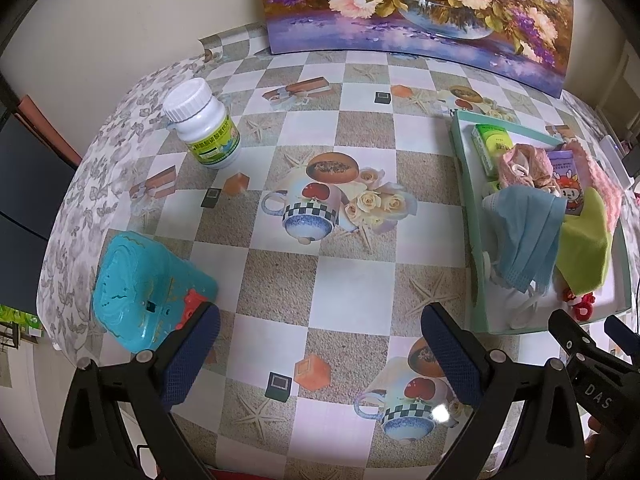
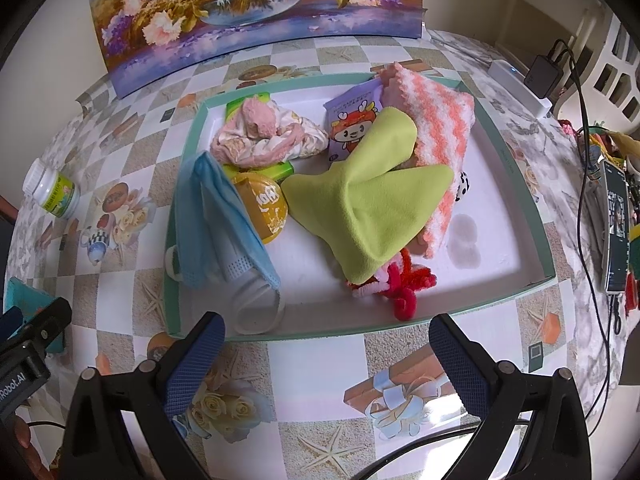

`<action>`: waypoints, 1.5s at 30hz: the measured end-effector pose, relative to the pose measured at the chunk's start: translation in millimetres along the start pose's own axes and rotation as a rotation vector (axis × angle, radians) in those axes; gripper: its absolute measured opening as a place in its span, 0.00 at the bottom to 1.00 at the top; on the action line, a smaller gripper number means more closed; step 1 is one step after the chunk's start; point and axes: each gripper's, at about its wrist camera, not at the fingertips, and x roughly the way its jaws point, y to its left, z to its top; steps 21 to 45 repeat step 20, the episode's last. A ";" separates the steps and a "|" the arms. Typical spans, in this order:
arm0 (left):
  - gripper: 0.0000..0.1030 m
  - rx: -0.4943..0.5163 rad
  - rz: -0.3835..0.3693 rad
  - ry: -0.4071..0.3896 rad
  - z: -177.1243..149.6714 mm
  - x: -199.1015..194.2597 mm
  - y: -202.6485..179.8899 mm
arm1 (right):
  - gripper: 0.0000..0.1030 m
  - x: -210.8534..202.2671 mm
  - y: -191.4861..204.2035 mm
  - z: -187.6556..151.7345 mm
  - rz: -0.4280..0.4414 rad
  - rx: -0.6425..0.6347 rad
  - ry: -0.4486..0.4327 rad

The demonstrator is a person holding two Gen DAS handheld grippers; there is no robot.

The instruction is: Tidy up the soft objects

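A shallow green-rimmed tray [image 2: 520,184] holds the soft things: a lime green cloth [image 2: 372,200], a pink and white knitted cloth [image 2: 440,128], a pink fabric bundle [image 2: 260,136], a blue face mask [image 2: 216,216] over a white mask [image 2: 252,300], and a red pipe-cleaner toy [image 2: 404,284]. A purple packet [image 2: 352,120] and a yellow round tin [image 2: 264,204] lie among them. My right gripper [image 2: 326,356] is open and empty just in front of the tray. My left gripper [image 1: 320,348] is open and empty over the tablecloth, left of the tray [image 1: 466,200].
A white pill bottle [image 1: 204,124] and a teal plastic box [image 1: 148,292] stand on the checked tablecloth [image 1: 320,264] at the left. A flower painting [image 2: 256,8] leans at the back. A phone [image 2: 616,232], charger [image 2: 542,72] and cables lie right of the tray.
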 end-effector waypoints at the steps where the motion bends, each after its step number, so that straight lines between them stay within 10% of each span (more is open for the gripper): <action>1: 0.98 0.000 -0.001 0.001 0.1 0.1 0.2 | 1.00 -0.1 0.3 0.5 -0.001 -0.001 0.000; 45: 0.98 -0.003 0.019 -0.005 0.0 -1.5 0.9 | 1.00 -0.7 -0.4 1.0 -0.006 -0.004 0.002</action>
